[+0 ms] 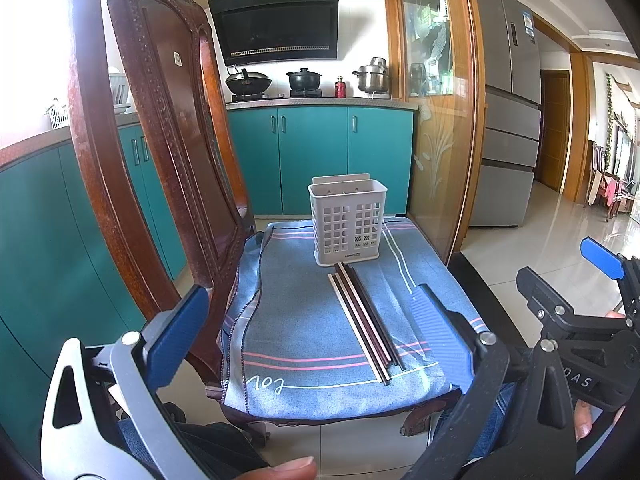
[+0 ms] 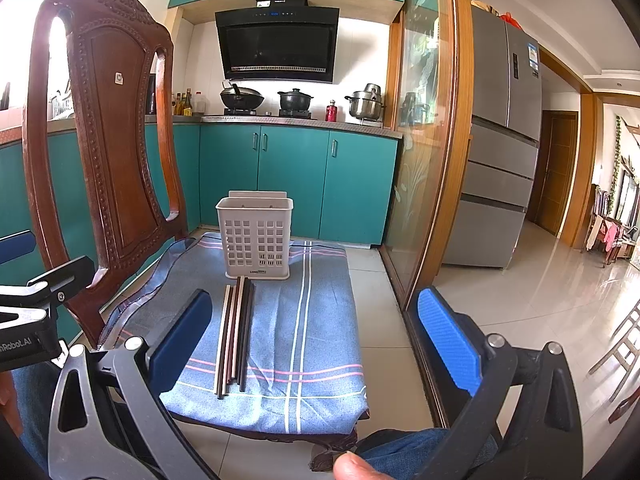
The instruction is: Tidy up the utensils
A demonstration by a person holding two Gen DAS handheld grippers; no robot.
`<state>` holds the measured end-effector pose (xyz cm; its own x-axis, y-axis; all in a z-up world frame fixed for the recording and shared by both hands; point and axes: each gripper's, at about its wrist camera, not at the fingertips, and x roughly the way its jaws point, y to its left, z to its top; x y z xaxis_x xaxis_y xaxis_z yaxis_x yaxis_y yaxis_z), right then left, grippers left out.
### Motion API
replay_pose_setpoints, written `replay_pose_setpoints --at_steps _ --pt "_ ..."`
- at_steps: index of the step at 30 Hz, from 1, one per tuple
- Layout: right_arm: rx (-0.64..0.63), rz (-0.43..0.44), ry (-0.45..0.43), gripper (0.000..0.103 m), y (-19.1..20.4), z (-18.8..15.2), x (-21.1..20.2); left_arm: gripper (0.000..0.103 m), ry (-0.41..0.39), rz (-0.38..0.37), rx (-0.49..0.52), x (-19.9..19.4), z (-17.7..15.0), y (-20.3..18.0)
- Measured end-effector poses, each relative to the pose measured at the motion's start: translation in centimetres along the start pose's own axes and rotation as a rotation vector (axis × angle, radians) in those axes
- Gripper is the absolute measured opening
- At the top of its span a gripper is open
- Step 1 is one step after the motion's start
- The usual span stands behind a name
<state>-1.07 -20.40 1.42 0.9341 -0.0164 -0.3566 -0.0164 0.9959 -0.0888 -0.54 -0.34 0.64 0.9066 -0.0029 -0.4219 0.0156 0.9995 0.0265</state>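
Several dark and pale chopsticks (image 1: 366,322) lie side by side on a blue striped cloth (image 1: 296,320) over a chair seat. They also show in the right wrist view (image 2: 235,334). A grey perforated utensil holder (image 1: 347,220) stands upright just behind them, also in the right wrist view (image 2: 256,234). My left gripper (image 1: 316,332) is open and empty, held short of the chopsticks. My right gripper (image 2: 316,344) is open and empty, with the chopsticks near its left finger (image 2: 182,340). The right gripper also shows at the right of the left wrist view (image 1: 576,300).
The carved wooden chair back (image 2: 108,140) rises on the left. A glass sliding door with a wooden frame (image 2: 428,140) stands right of the seat. Teal cabinets (image 2: 292,176) and a stove with pots lie behind. Tiled floor (image 2: 540,300) spreads to the right.
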Motion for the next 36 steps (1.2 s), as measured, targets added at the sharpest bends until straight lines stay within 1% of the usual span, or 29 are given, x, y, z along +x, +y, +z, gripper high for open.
replay_pose_setpoints --at_steps 23,29,33,36 --pt "-0.001 -0.001 -0.001 0.101 0.0 0.0 0.0 0.100 0.001 0.000 0.001 -0.1 0.0 -0.1" --pt "-0.003 0.000 0.003 0.101 0.1 0.0 0.0 0.100 0.012 -0.002 0.001 0.3 -0.1 -0.1" --pt "-0.006 0.000 0.020 0.101 -0.1 0.0 0.7 0.100 0.069 -0.008 -0.011 2.1 -0.6 0.4" --pt "-0.002 0.008 0.075 0.100 -0.7 -0.4 2.6 0.100 0.171 -0.022 -0.027 5.3 -2.1 0.9"
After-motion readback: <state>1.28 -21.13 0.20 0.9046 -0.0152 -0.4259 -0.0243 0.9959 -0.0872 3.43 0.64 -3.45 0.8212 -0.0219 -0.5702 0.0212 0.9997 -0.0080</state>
